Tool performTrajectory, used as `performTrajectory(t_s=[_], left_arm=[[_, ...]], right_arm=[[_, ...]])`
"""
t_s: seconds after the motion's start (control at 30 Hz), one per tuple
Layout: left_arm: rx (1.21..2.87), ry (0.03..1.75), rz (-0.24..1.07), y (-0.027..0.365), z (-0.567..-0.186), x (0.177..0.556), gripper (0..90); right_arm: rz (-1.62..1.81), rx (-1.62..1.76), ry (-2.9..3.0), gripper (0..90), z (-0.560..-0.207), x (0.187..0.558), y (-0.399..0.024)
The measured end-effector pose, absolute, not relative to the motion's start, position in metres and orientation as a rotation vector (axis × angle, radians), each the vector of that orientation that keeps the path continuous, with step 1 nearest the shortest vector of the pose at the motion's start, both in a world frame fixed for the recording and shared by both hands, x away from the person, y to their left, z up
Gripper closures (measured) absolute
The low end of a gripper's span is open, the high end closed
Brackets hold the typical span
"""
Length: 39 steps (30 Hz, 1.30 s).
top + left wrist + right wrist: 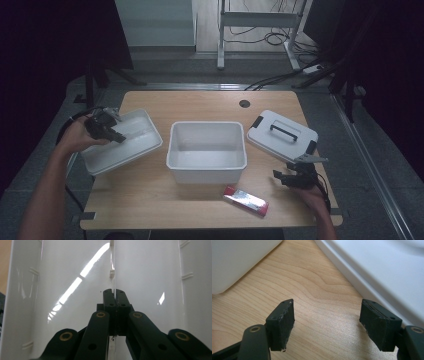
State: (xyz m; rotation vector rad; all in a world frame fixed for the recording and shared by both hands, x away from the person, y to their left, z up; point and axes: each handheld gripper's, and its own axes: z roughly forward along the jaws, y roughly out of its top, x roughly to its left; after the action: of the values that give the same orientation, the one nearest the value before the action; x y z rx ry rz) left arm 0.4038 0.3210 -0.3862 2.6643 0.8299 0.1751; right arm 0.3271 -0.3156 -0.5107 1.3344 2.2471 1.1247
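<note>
Left gripper [111, 131] was clamped on the thin central rib [112, 272] of the white tray [145, 145] near the table's left edge. Right gripper [327, 323], jaws spread and empty, rested over bare wood by the white lid [281, 136] at the right edge.

A white open bin [207, 150] stands mid-table. A lidded container [281, 135] lies beside the right jaws; a red-and-silver packet [246, 199] lies near them.
</note>
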Motion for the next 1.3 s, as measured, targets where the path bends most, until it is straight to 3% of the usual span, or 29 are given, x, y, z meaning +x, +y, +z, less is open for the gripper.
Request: performTrajectory(t_s=[0.43,1.17,1.3], left_arm=[[2.686,0.836,0.060,0.312,-0.443,0.406,89.8],[2.687,0.846,0.008,0.295,-0.481,0.405,89.2],[2.658,0.841,0.058,0.295,-0.480,0.404,80.6]], right_arm=[[1.113,1.329,2.259,27.5,-0.512,0.328,-0.314],[1.112,1.326,2.273,27.3,-0.512,0.328,-0.314],[1.114,1.324,2.275,27.3,-0.512,0.328,-0.315]])
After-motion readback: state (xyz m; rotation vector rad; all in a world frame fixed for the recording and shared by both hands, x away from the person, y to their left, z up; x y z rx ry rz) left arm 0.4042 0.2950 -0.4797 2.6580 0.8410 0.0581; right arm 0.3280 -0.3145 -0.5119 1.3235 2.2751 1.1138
